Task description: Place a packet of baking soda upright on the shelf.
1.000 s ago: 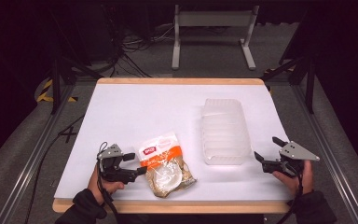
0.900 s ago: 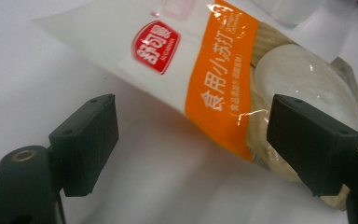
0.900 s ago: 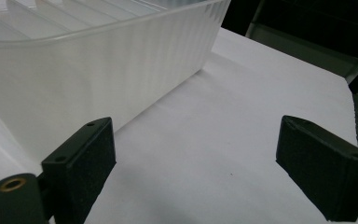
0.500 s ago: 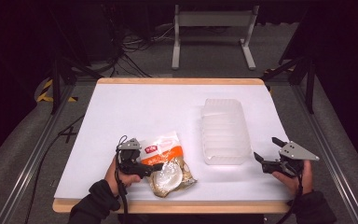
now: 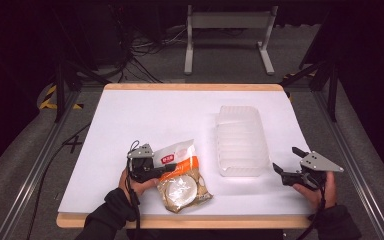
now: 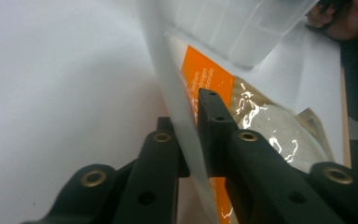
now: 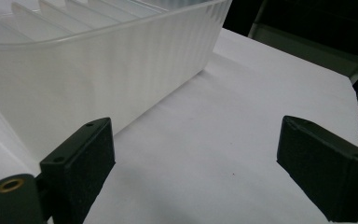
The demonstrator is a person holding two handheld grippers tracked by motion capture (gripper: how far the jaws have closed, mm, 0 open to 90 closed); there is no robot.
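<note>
A snack bag (image 5: 182, 177) with an orange band, a white top and a clear window lies flat near the table's front edge. My left gripper (image 5: 172, 167) reaches in from the bag's left, and its jaws have just been closing on it. In the left gripper view the jaws pinch the bag's white edge (image 6: 177, 93), so my left gripper (image 6: 186, 109) is shut on the bag (image 6: 261, 126). My right gripper (image 5: 285, 160) stands open just right of a clear ribbed plastic container (image 5: 242, 140). The right gripper (image 7: 198, 149) holds nothing, and the container wall (image 7: 98, 60) is at its left.
The white table top (image 5: 155, 115) has bare room at the left and back. The container (image 6: 242, 28) stands just beyond the bag. The person's right hand (image 6: 340, 18) rests at the table's front right. Metal rails run along both sides of the table.
My left gripper moved right to the bag's left edge and closed on it. The right gripper has kept still.
</note>
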